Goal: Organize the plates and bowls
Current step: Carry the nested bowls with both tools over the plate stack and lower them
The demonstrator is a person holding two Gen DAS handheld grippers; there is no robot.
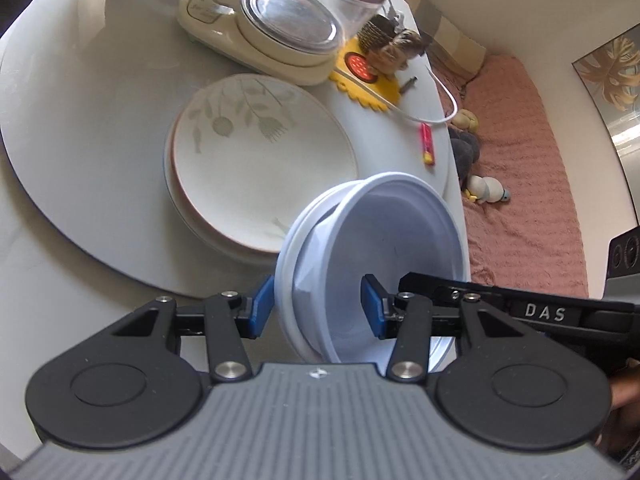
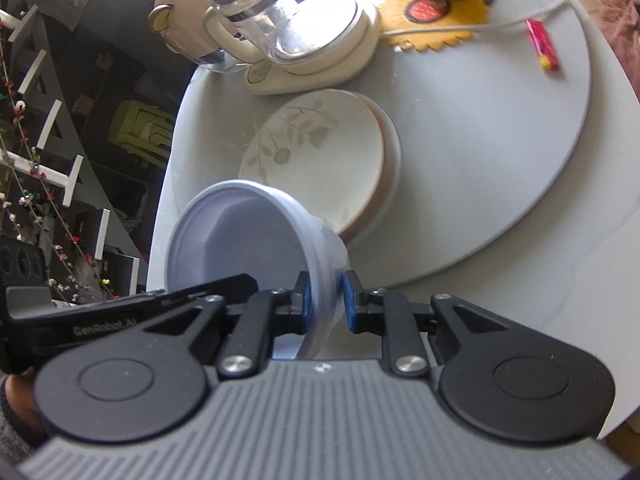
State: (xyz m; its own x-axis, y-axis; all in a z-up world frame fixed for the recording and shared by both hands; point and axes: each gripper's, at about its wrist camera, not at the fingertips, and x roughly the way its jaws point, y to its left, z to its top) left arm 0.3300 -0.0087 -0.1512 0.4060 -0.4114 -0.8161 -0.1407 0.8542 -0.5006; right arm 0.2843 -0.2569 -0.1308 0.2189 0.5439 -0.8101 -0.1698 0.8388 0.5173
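We have the pale blue bowls (image 1: 372,264), nested one in another, held off the counter (image 1: 80,100) between both tools, tipped so the mouth faces away from us and somewhat toward the plates. The left gripper (image 1: 318,306) straddles the left side of the rim, one blue pad outside and one inside, with jaws about half open; from this view we cannot be sure both pads press the wall. The right gripper (image 2: 326,300) pinches the opposite side of the rim with jaws narrow, pads tight against the thin wall. So the bowls hang between our two hands, neither nearer than the other.

Just beyond the bowls, up and to the left in the left wrist view, lies the plate stack (image 1: 260,160), the leaf-patterned plate uppermost, resting on the round grey turntable (image 1: 60,140). We judge the coming move to be a short carry forward to set the bowls on or beside that stack.

Behind the plates stands the glass kettle (image 1: 296,12) on its cream base, close enough to limit overshoot. The counter edge runs near on the right, with the pink bed (image 1: 520,160) below; open turntable surface lies left of the plates.
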